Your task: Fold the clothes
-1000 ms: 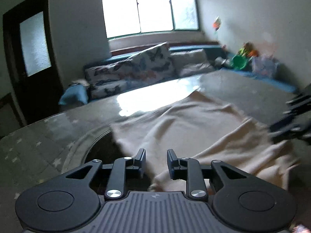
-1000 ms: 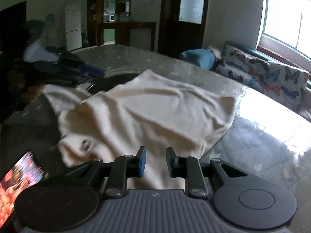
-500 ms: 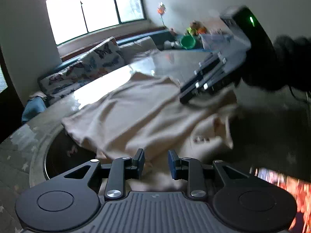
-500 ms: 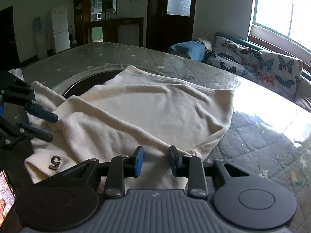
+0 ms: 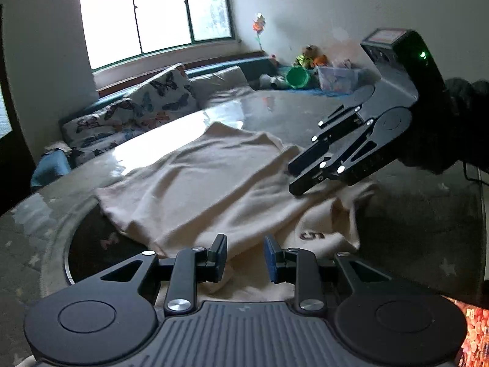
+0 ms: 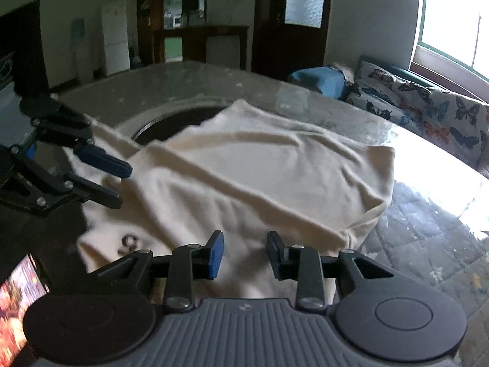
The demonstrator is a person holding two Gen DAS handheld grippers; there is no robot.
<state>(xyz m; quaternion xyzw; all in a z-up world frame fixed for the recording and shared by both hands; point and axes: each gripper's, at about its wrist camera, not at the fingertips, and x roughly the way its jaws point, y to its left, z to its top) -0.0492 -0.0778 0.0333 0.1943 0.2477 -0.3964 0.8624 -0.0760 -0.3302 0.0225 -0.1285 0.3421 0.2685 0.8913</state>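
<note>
Directly ahead of and beneath both tools, the cream knit garment with a dark numeral 5 (image 5: 220, 183) lies rumpled and partly doubled over on the grey quilted table (image 6: 428, 229). The left gripper (image 5: 245, 255) is released, jaws apart over the near hem, nothing clamped. The right gripper (image 6: 244, 255) is likewise empty, its jaws parted; both seem poised for fresh grips to square the fold.

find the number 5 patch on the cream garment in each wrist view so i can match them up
Left wrist view: the 5 patch sits lower right of centre, just above the right-hand fingertip.
Right wrist view: the 5 patch sits lower left, blurred, on the near-left flap of the cream garment.
Shared landmark: the butterfly-print cushion below the window.
</note>
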